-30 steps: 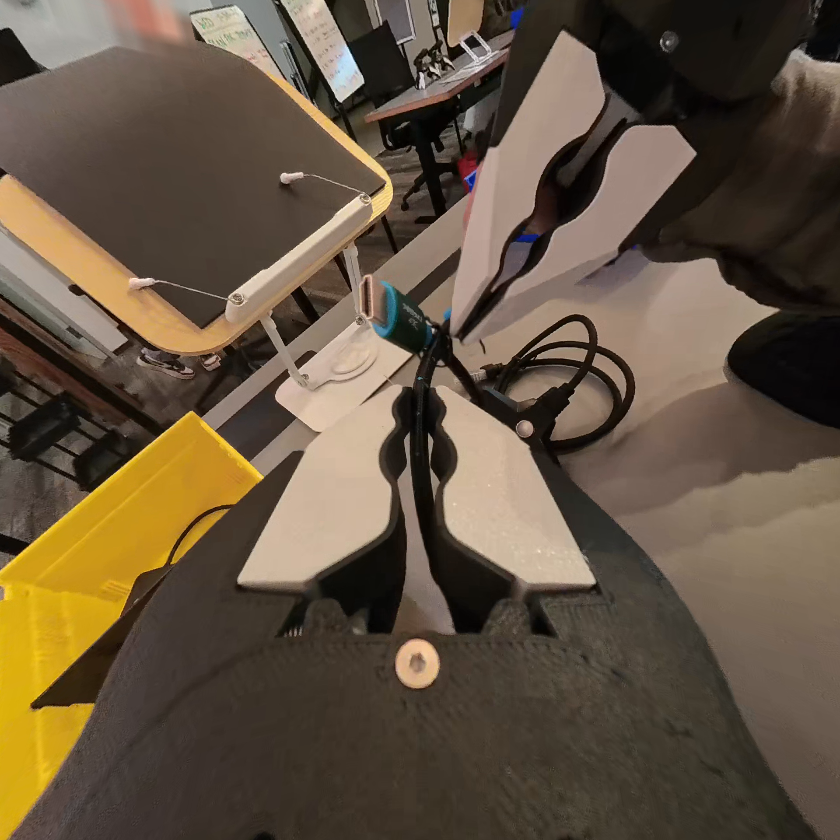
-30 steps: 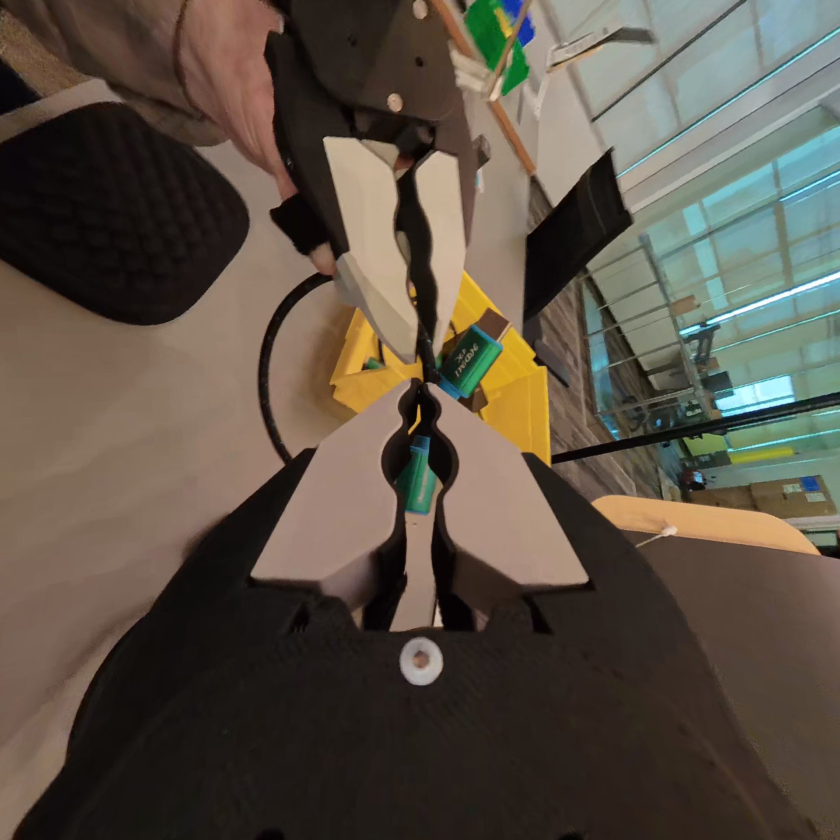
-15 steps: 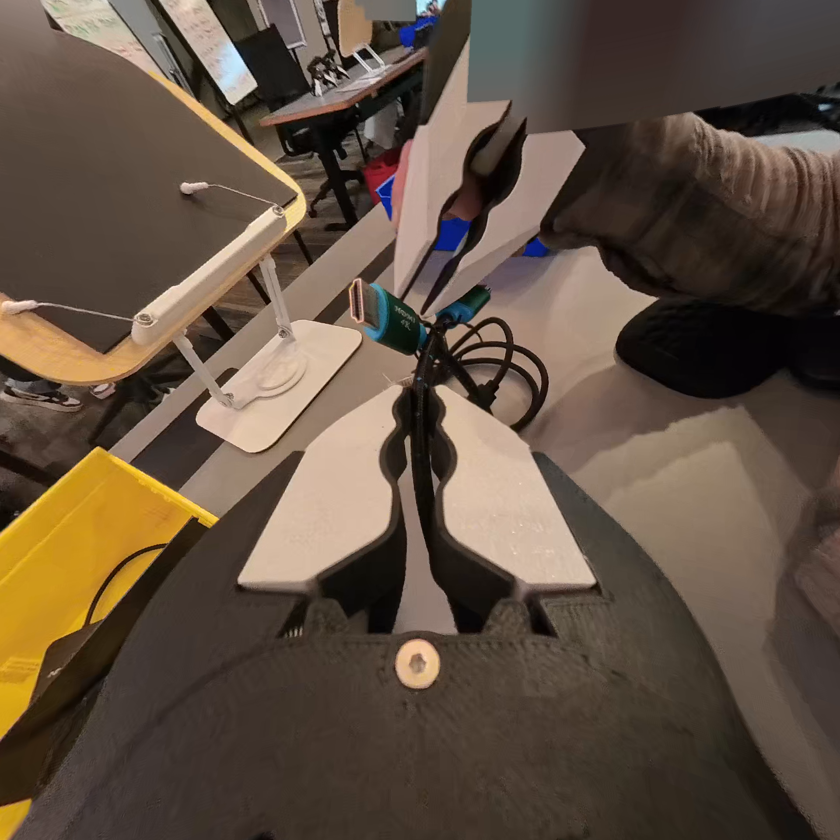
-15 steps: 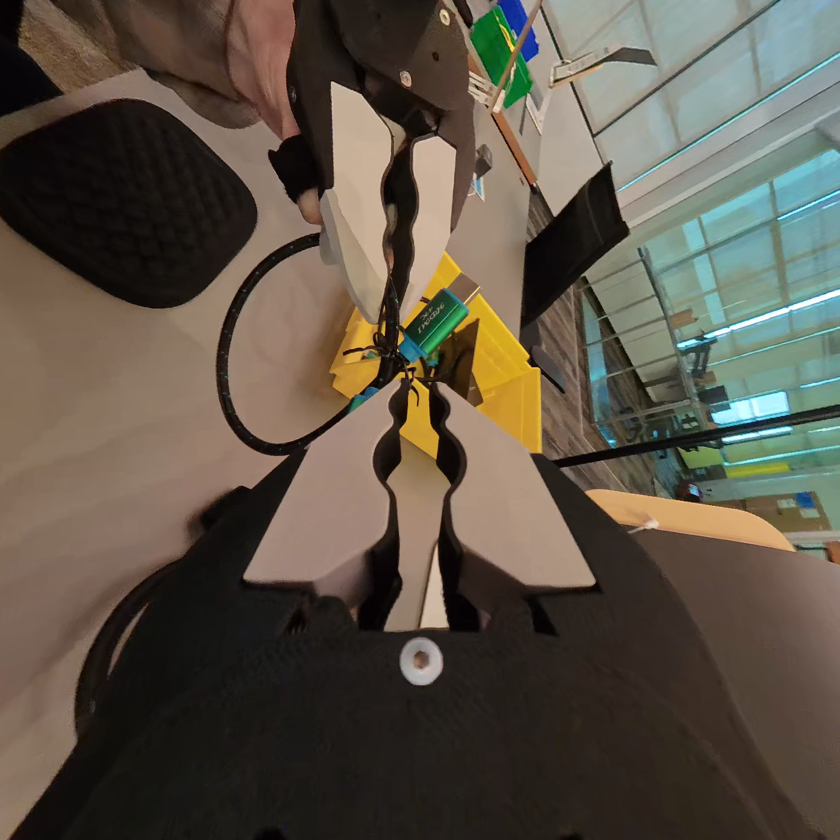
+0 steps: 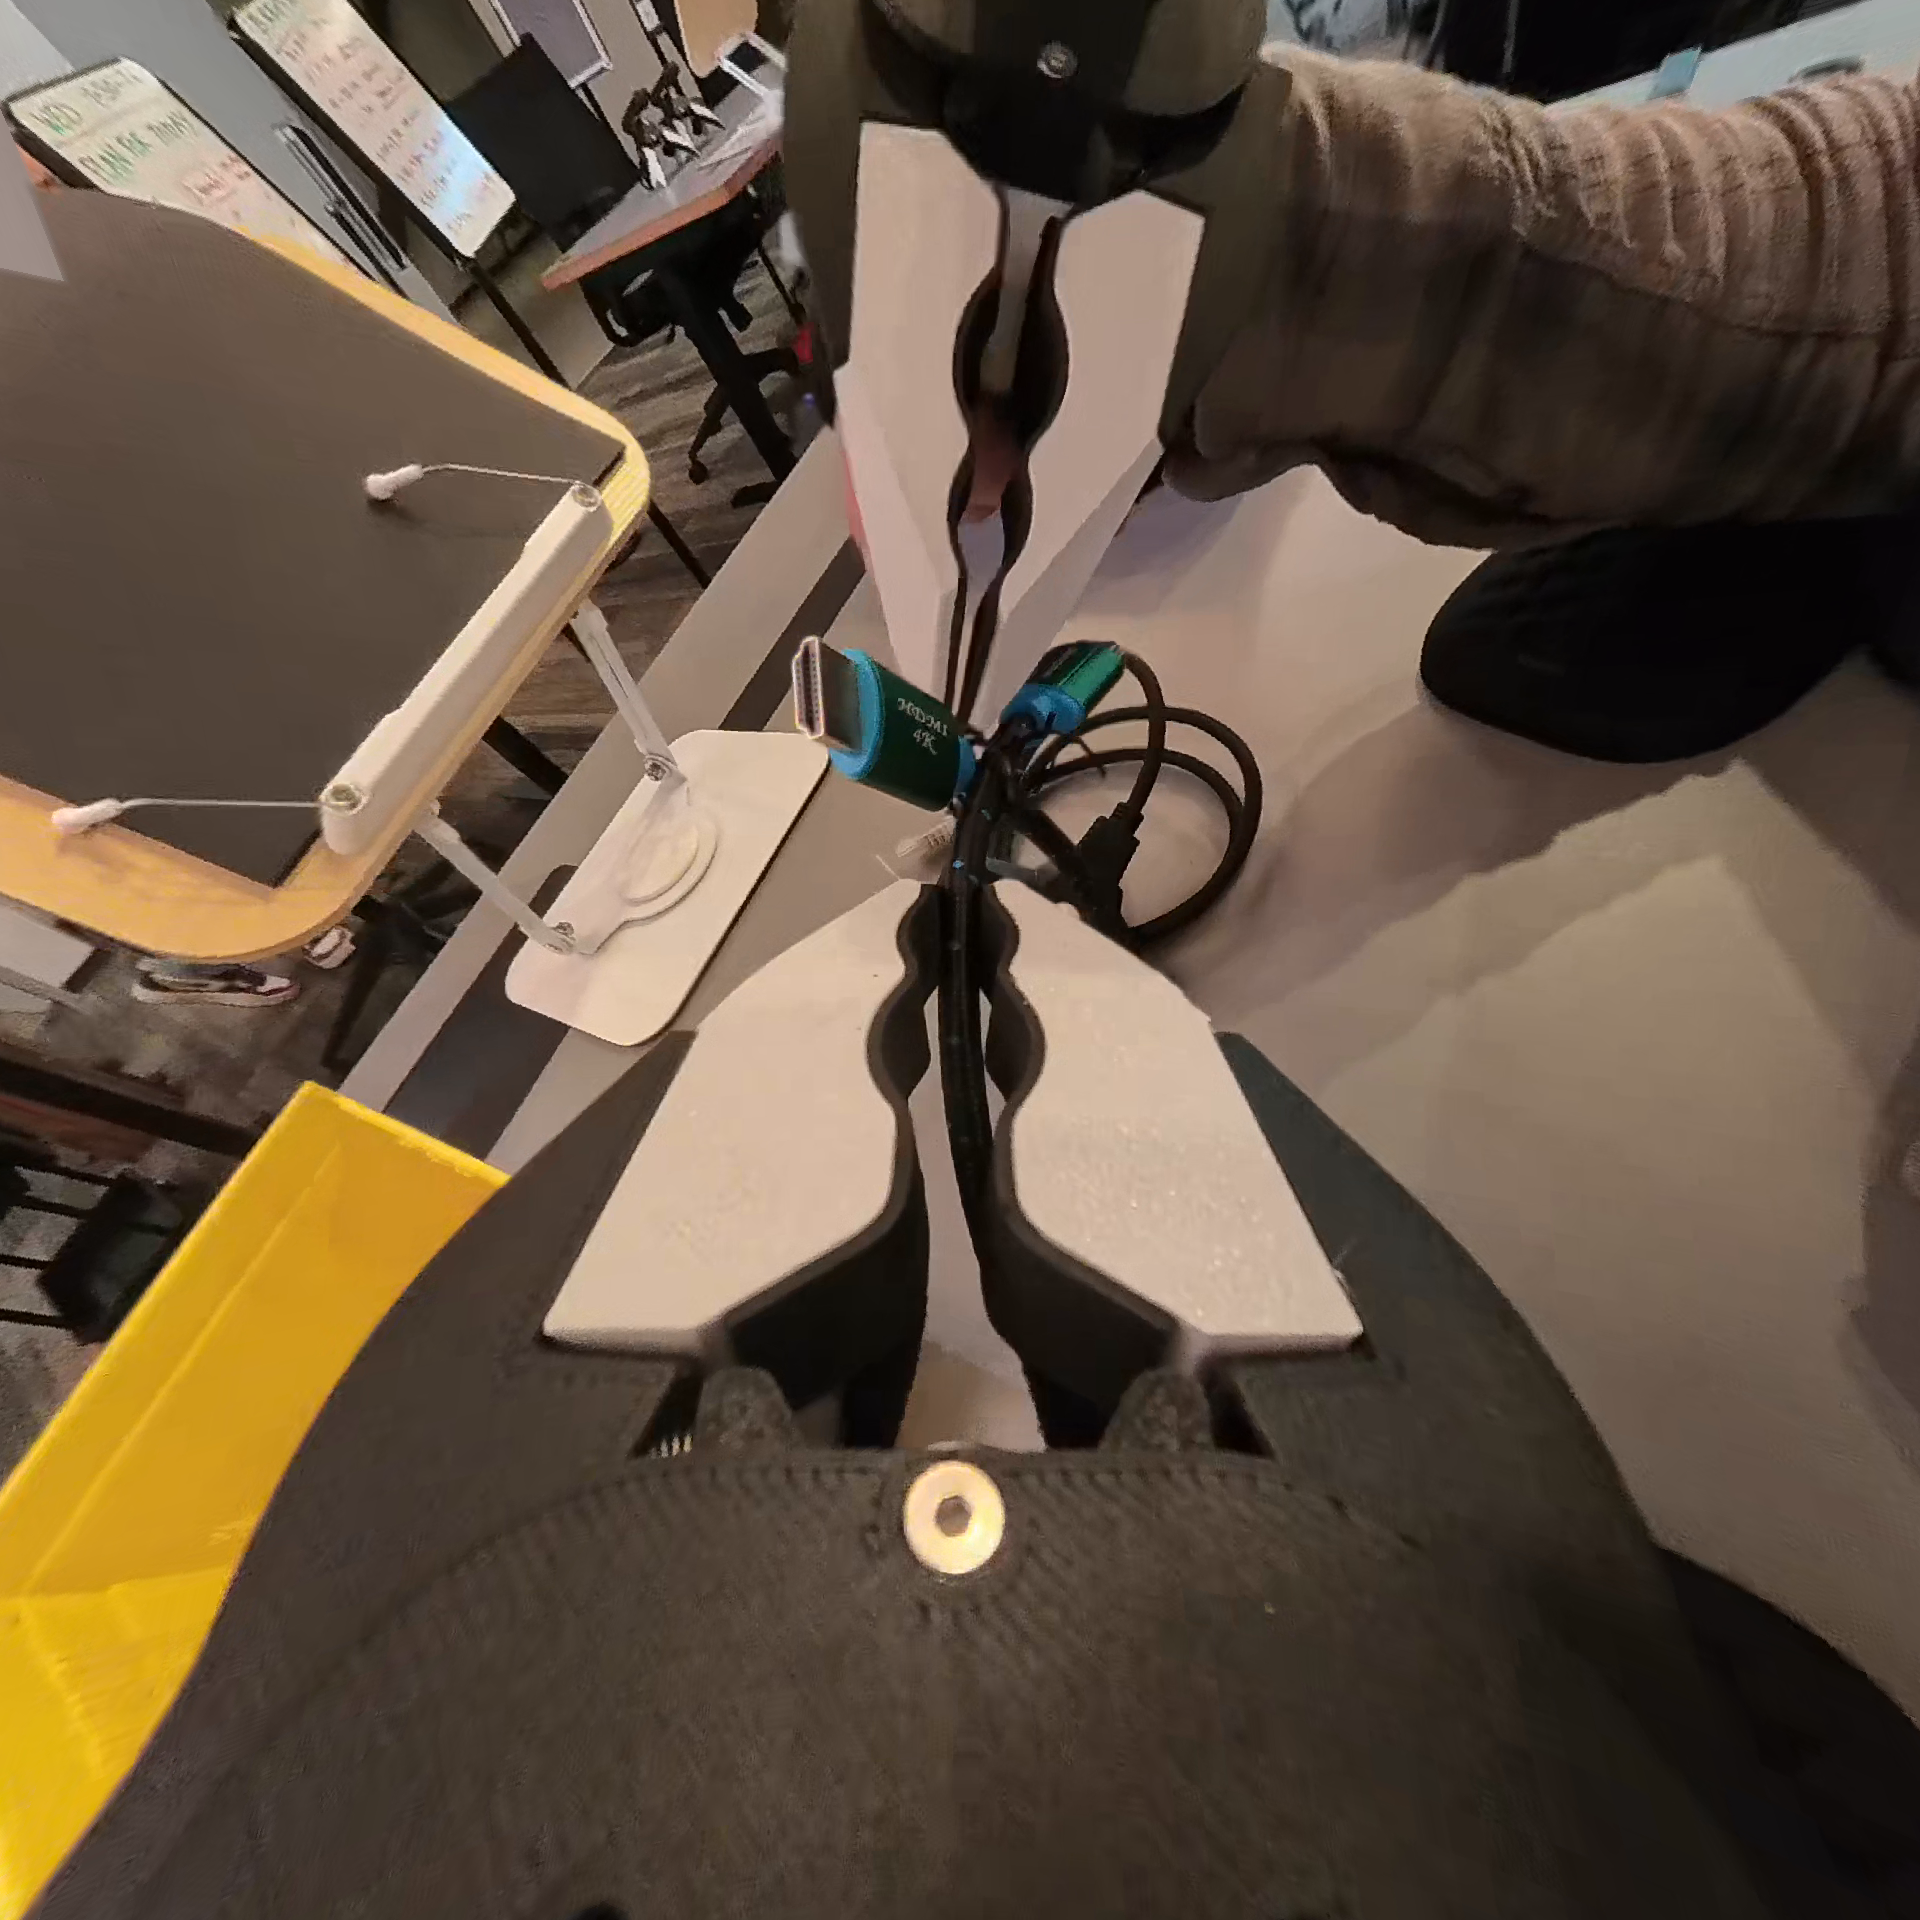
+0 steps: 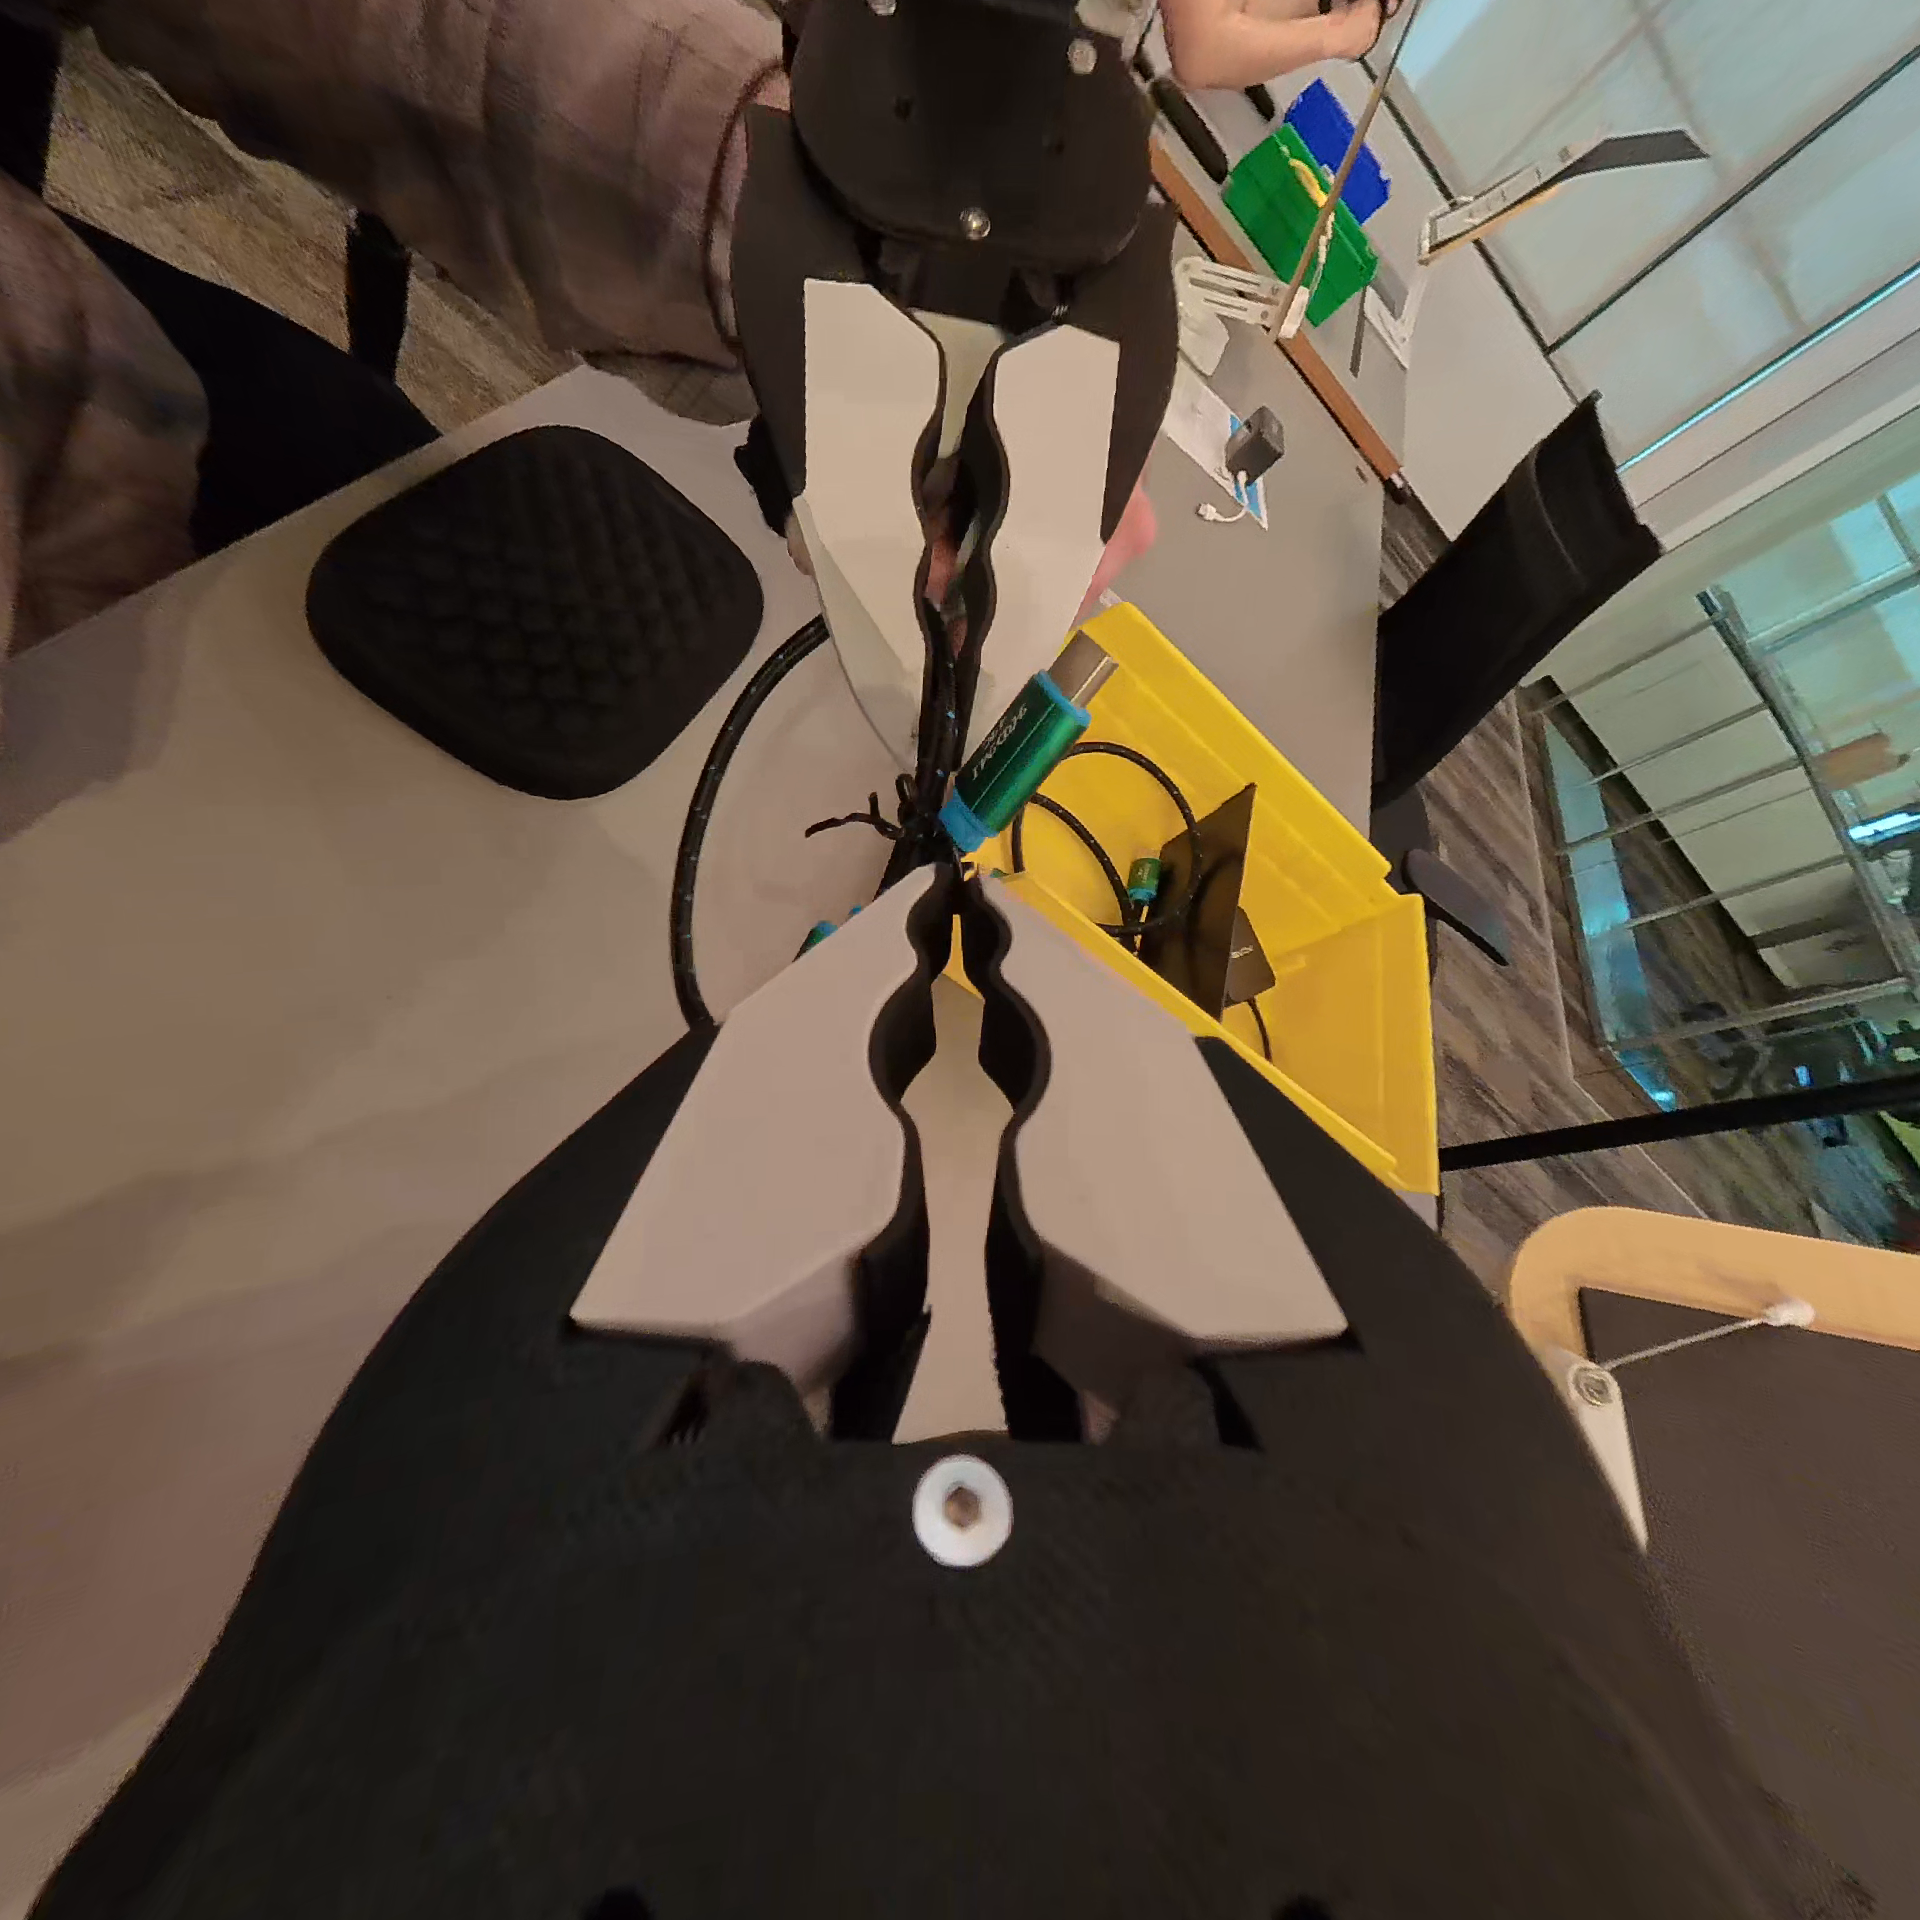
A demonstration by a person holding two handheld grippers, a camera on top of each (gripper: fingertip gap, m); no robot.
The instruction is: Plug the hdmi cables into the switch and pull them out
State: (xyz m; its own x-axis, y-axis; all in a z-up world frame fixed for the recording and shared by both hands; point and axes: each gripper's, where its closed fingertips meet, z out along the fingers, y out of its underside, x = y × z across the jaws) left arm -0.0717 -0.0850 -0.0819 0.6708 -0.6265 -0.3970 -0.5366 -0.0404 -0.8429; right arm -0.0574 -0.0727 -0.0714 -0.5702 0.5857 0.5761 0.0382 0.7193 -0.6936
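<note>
Right gripper point(image 6: 951, 883) now pinching only the twist tie point(image 6: 868, 821), plug released; left gripper point(image 5: 961, 904) still clamping the hdmi cable point(image 5: 961, 1039) — unbundling, not plugging yet.

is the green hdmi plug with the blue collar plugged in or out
Out: the green hdmi plug hangs in the air, metal tip bare, no switch around it.

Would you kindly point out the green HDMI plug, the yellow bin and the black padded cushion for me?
green HDMI plug point(image 5: 906, 750), left wrist view, on its green shell.
yellow bin point(image 6: 1340, 997), right wrist view, on its outer side wall.
black padded cushion point(image 6: 535, 608), right wrist view, on its textured top.
</note>
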